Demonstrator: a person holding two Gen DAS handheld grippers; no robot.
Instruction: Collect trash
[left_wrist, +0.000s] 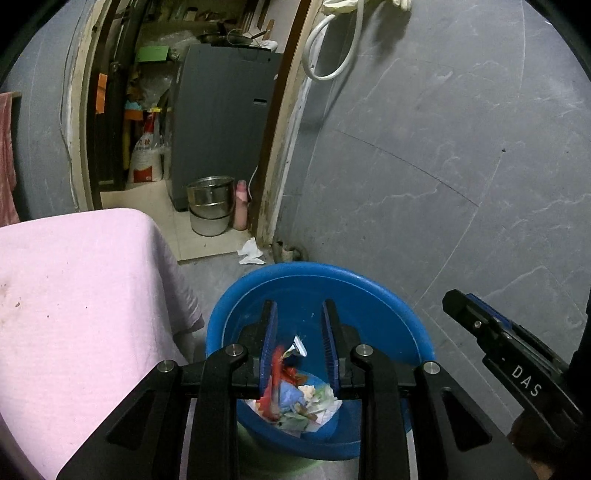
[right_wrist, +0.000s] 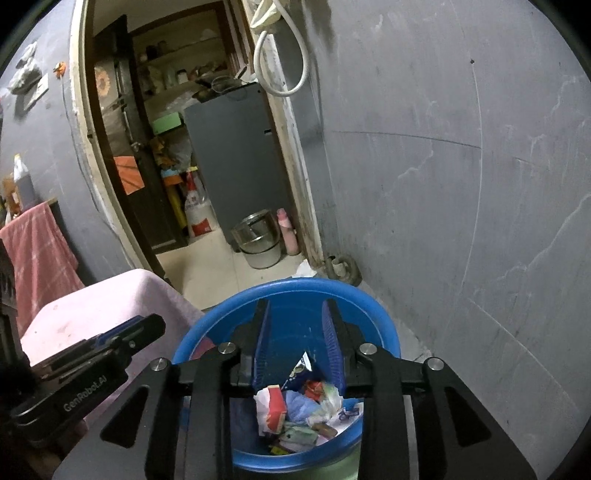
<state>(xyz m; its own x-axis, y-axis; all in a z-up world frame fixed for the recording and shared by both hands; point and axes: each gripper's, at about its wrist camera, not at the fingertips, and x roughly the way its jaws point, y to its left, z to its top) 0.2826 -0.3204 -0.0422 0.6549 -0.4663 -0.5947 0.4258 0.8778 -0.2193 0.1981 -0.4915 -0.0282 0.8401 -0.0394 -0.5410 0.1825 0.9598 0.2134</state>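
Note:
A blue plastic basin (left_wrist: 369, 284) (right_wrist: 332, 286) stands on the floor with a pile of wrappers and crumpled paper (left_wrist: 303, 406) (right_wrist: 303, 417) in its bottom. My left gripper (left_wrist: 299, 325) hangs over it, jaws apart; a blurred red wrapper (left_wrist: 275, 373) lies along its left pad, clear of the right pad. My right gripper (right_wrist: 295, 321) is also over the basin and open. A dark blue and white wrapper (right_wrist: 301, 369) stands loose between its pads, touching neither. A crumpled white paper (left_wrist: 251, 253) (right_wrist: 304, 269) lies on the floor behind the basin.
A table under a pink cloth (left_wrist: 74, 295) (right_wrist: 110, 295) stands just left of the basin. A grey tiled wall (left_wrist: 443, 184) closes the right side. In the doorway beyond are stacked steel pots (left_wrist: 210, 205) (right_wrist: 258, 240), a pink bottle (left_wrist: 241, 205) and a grey appliance (left_wrist: 221, 129).

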